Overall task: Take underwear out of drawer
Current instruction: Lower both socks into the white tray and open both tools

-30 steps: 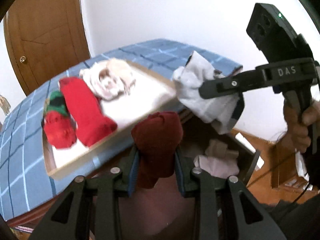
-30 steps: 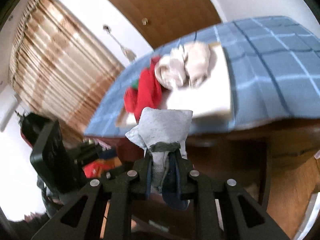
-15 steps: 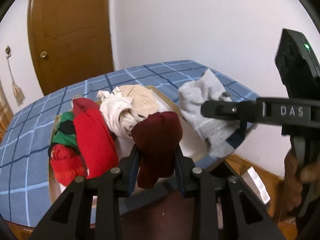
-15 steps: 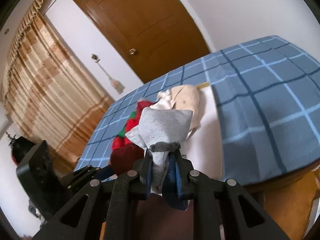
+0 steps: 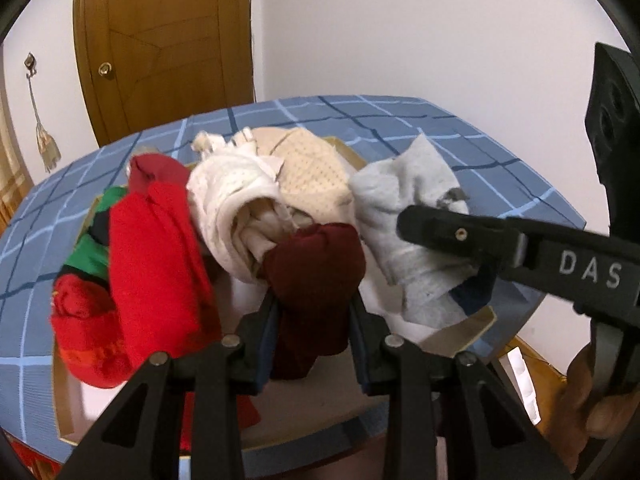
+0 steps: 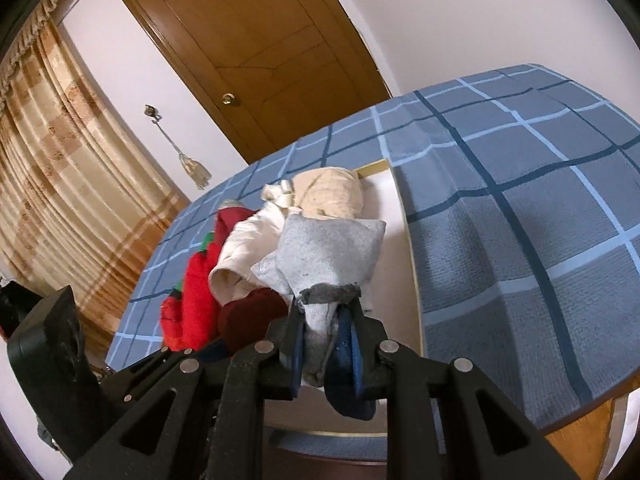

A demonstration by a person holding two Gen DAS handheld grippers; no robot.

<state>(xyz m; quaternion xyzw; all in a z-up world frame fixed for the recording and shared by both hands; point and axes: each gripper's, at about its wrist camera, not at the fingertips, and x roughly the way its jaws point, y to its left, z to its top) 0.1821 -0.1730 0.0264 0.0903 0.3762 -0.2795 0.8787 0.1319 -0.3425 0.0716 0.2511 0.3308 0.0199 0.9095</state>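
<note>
Your left hand-held gripper (image 5: pixel 314 312) is squeezed tight on dark red underwear (image 5: pixel 316 276) and your right hand-held gripper (image 6: pixel 326 320) on grey underwear (image 6: pixel 328 256), both just above the tray (image 6: pixel 394 216), so next let go.

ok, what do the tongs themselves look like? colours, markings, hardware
Both tongs are matte black plastic with triangular cut-outs, silver pivot screws and blue pads on the fingers. The left tongs and right tongs match. The right one's side reads "DAS" in pale letters. A bare hand grips its handle. No cables visible.
</note>
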